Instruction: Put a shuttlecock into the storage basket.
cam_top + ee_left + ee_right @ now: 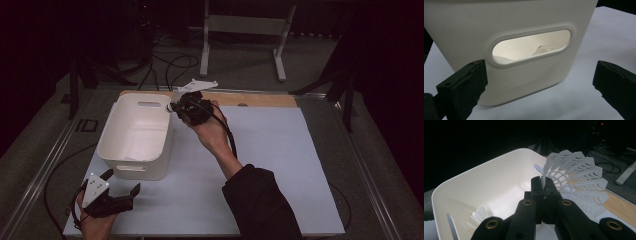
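Resting on the pale blue table (280, 165), the white bin (135, 131) sits toward your left with one shuttlecock (479, 217) already lying inside it. Your right gripper (176, 106) is clamped on the skirt edge of a second white shuttlecock (576, 180), held at the bin's far right rim. Your left gripper (121, 184) rests just before the bin's near wall, jaws apart with nothing between them.

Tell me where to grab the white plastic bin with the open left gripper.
Grip the white plastic bin at its oval handle slot, coming from the near end wall that the left gripper faces: one jaw could probably hook through the slot over its raised lip.
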Tool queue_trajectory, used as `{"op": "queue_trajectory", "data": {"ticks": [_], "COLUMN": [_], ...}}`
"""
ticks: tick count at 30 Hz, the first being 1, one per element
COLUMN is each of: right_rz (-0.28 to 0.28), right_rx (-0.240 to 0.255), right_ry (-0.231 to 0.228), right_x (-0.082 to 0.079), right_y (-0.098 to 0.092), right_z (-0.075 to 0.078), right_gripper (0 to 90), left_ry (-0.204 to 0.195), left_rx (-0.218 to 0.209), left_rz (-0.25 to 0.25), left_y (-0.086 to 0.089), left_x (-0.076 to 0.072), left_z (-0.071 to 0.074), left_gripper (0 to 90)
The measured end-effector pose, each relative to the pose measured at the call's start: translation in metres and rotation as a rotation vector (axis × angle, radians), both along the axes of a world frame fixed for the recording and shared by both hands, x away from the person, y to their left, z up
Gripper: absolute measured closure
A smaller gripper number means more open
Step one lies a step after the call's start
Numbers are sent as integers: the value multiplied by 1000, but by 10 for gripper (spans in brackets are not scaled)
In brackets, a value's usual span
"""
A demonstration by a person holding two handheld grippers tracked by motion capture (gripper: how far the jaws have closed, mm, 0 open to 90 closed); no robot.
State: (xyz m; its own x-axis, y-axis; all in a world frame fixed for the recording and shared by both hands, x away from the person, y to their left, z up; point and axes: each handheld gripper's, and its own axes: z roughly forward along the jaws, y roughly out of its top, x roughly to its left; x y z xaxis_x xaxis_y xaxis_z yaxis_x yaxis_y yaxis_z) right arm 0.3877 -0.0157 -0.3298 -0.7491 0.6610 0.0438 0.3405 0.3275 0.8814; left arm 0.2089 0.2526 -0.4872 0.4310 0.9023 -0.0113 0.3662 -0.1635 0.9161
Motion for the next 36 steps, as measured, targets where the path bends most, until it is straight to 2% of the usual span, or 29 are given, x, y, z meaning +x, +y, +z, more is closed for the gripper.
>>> {"op": "queue_trajectory", "data": {"ticks": [36], "right_rz": [70], "right_rx": [-20], "right_ry": [-16], "right_x": [-9], "right_y": [24], "right_z": [0], "right_gripper": [894], "left_ry": [1], "left_rx": [4], "left_rz": [-2], "left_y": [0], "left_x": [0], "left_z": [0], "left_gripper": [1]}}
